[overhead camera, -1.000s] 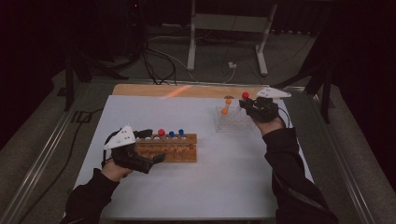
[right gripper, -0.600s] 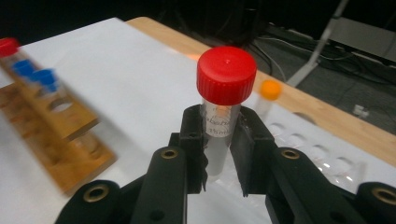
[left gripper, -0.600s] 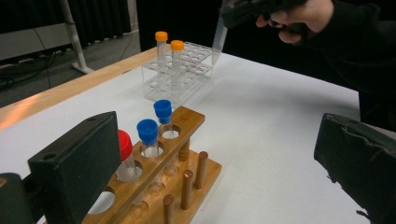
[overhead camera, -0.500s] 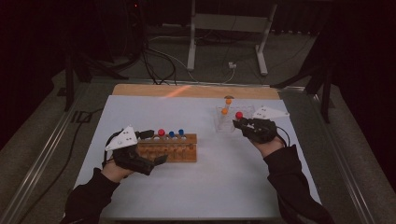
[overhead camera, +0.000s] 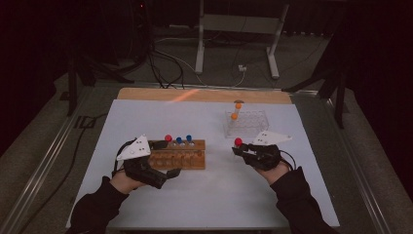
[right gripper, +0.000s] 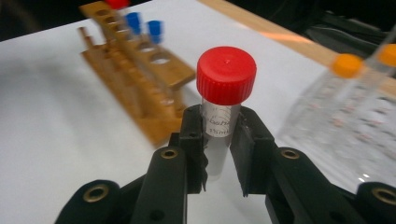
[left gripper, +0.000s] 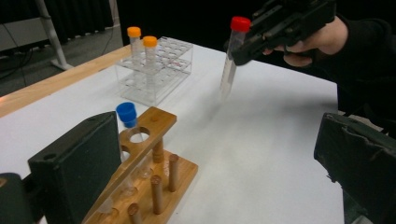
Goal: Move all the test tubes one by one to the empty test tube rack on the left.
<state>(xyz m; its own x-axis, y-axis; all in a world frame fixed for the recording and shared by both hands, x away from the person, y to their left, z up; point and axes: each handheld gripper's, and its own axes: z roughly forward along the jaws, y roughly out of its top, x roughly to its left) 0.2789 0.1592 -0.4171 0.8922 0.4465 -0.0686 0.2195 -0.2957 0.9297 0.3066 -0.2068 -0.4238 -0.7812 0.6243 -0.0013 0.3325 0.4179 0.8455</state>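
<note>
A wooden rack (overhead camera: pixel 182 156) lies at the table's left-middle and holds one red-capped tube (overhead camera: pixel 168 138) and two blue-capped tubes (overhead camera: pixel 178 140). My left gripper (overhead camera: pixel 164 159) stands open, its jaws wide apart on either side of the rack's left end (left gripper: pixel 149 163). To the right, my right gripper (overhead camera: pixel 243 150) is shut on a red-capped tube (right gripper: pixel 225 79), held upright above the table between the two racks. The left gripper view shows that tube (left gripper: pixel 232 56) hanging clear of the surface. Behind it, a clear plastic rack (overhead camera: pixel 253 124) carries two orange-capped tubes (overhead camera: pixel 234 116).
The white table top (overhead camera: pixel 195 204) ends in a wooden strip (overhead camera: pixel 204 95) at the far edge. Beyond the table are cables and a metal stand (overhead camera: pixel 199 44) on the floor. The wooden rack has several open holes (right gripper: pixel 161 59).
My right gripper has come away from the clear rack toward the person and to the left, carrying the red-capped tube. The left gripper and the wooden rack stayed put.
</note>
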